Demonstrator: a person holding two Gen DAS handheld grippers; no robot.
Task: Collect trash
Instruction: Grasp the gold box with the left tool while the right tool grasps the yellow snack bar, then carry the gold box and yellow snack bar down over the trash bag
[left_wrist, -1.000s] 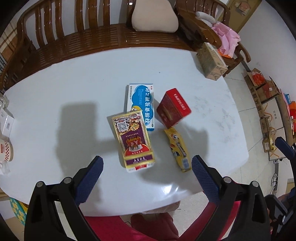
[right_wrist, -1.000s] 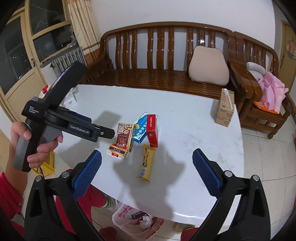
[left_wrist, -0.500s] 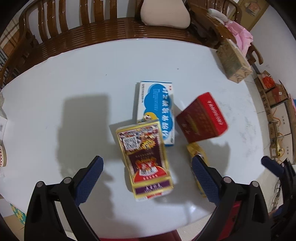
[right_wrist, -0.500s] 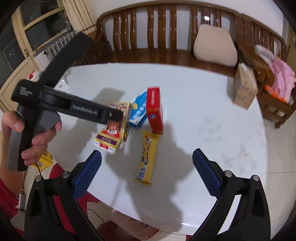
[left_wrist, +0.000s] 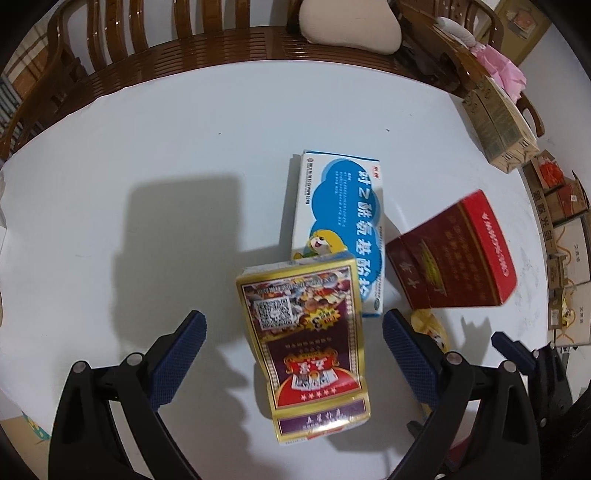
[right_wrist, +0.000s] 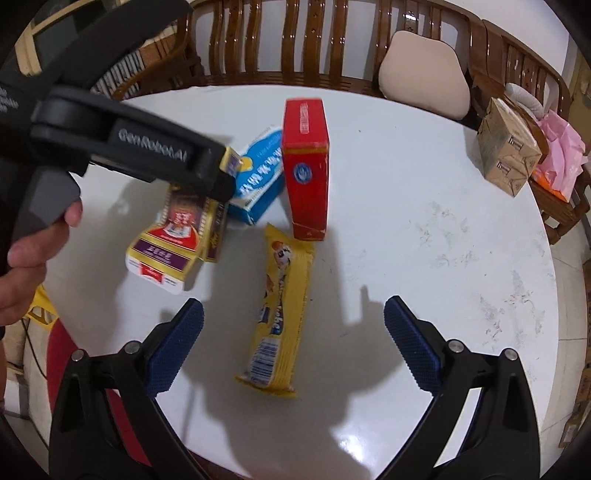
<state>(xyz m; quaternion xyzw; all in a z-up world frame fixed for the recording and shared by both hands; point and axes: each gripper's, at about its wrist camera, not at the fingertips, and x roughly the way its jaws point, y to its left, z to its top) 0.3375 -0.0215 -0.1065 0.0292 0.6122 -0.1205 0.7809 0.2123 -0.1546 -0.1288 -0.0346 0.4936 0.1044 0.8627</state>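
Several pieces of trash lie clustered on the white table (left_wrist: 166, 155). A gold and purple box (left_wrist: 306, 339) (right_wrist: 177, 236) lies between the fingers of my open left gripper (left_wrist: 293, 354), which hovers over it. A blue and white box (left_wrist: 343, 221) (right_wrist: 262, 173) lies just behind it. To the right stands a red box (left_wrist: 454, 258) (right_wrist: 306, 162). A yellow wrapper (right_wrist: 284, 310) (left_wrist: 430, 332) lies lengthwise in front of my open right gripper (right_wrist: 293, 347), between its fingers. Nothing is held.
A brown carton (right_wrist: 506, 147) (left_wrist: 498, 125) sits at the table's far right edge. Behind the table a wooden bench (right_wrist: 295, 48) holds a beige cushion (right_wrist: 424, 81). A hand (right_wrist: 33, 258) grips the left tool. Cardboard boxes (left_wrist: 561, 236) stand on the floor, right.
Both grippers have moved forward and down toward the cluster. The gold box now sits between the left fingers and the yellow wrapper between the right ones. Both stayed open.
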